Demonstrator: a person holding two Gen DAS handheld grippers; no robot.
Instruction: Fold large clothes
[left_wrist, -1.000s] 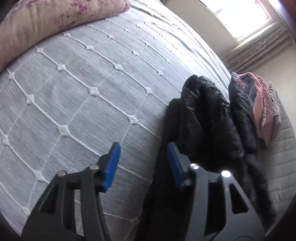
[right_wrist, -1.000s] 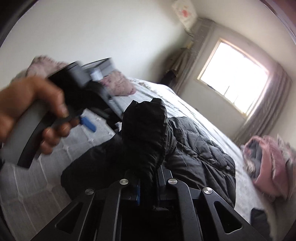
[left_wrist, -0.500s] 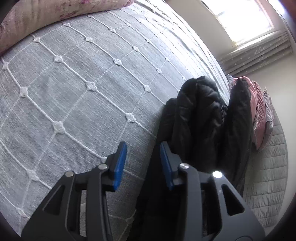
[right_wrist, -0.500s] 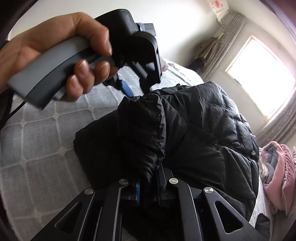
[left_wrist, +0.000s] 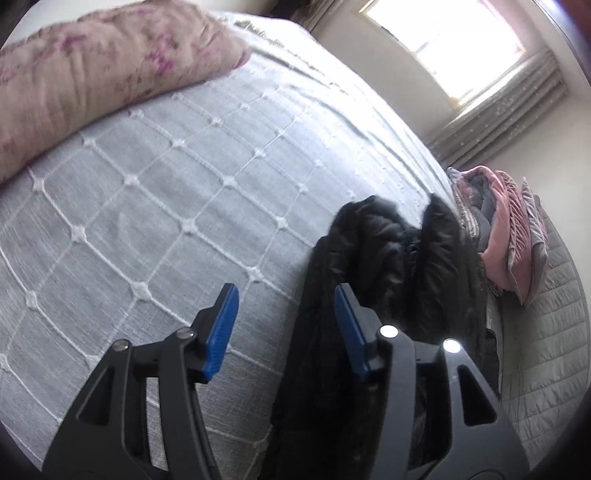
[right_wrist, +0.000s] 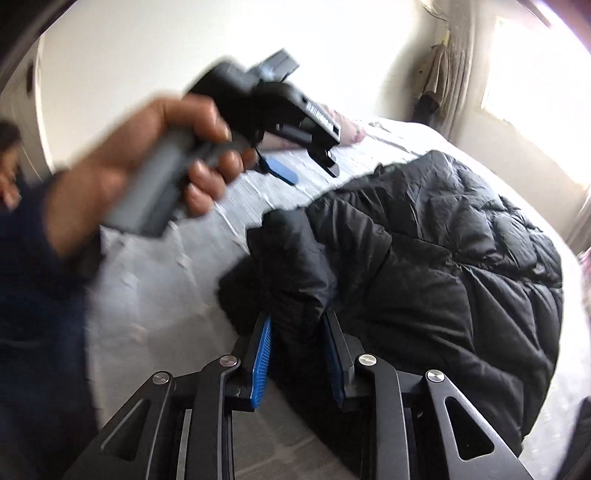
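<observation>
your right gripper (right_wrist: 297, 354) has just been opening, its blue pads parted with a fold of the black quilted puffer jacket (right_wrist: 443, 266) between them but no longer pinched; let that fold settle flat before you draw away, so the layer does not spring open; your left gripper (left_wrist: 284, 325) has also just been opening and stands spread over the grey bedspread with white diamond stitching (left_wrist: 147, 221), holding nothing, the jacket's edge just to its right; bring it to that edge for the next fold; the jacket lies bunched and puffy on the near right of the bed, a pink pile of clothes (left_wrist: 502, 236) beyond it.
</observation>
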